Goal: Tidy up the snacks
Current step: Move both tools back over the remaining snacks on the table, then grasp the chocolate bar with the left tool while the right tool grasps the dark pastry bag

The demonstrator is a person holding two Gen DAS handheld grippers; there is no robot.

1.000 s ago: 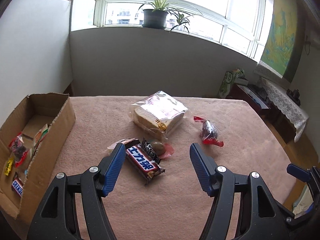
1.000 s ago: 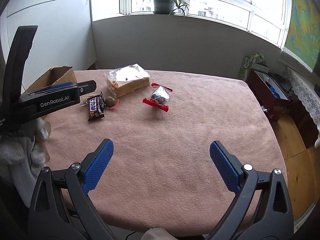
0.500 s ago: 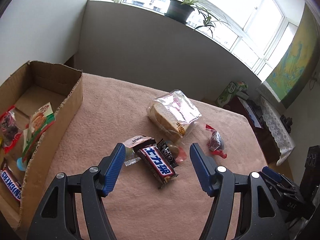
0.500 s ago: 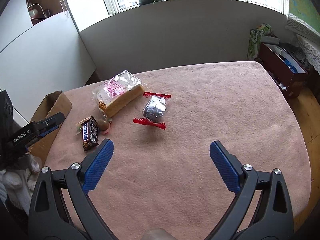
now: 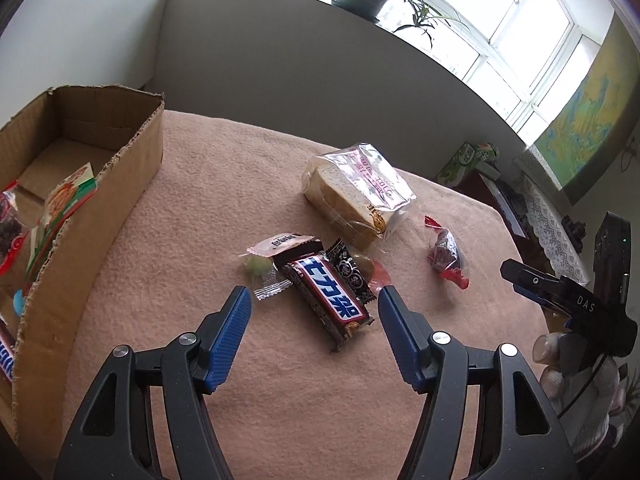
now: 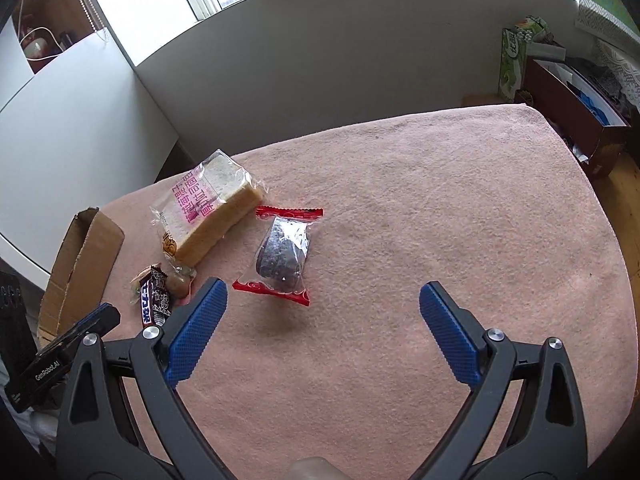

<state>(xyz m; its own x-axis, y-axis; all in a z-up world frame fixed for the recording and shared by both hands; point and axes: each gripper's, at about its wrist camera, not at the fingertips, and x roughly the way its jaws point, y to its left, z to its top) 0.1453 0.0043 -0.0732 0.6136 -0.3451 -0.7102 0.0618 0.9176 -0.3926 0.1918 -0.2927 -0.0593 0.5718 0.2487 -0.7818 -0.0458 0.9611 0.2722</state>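
The greatest risk is seen in the small heap of snacks: the brown chocolate bar with the blue-and-white label [image 5: 329, 297] lies partly on a pale clear-wrapped sweet [image 5: 267, 259] and against a black patterned packet [image 5: 351, 271], so that a closing grip there could pinch two wrappers at once, or push the bar across the pink fleece table cover [image 5: 208, 208] instead of lifting it. A glossy wrapper could also slip from the ribbed blue pads.

The left tongs [image 5: 314, 305] are held open and empty, above the cover, with the chocolate bar lying between and just beyond the tips, not touched. The right tongs [image 6: 323, 312] are likewise open and empty; the clear packet with red crimped ends [image 6: 282, 255] lies just ahead of the left pad, apart from it. The bagged sliced bread [image 5: 356, 196] is farther off, and the open brown cardboard box [image 5: 132, 152], already holding some snacks, stands at the left edge.
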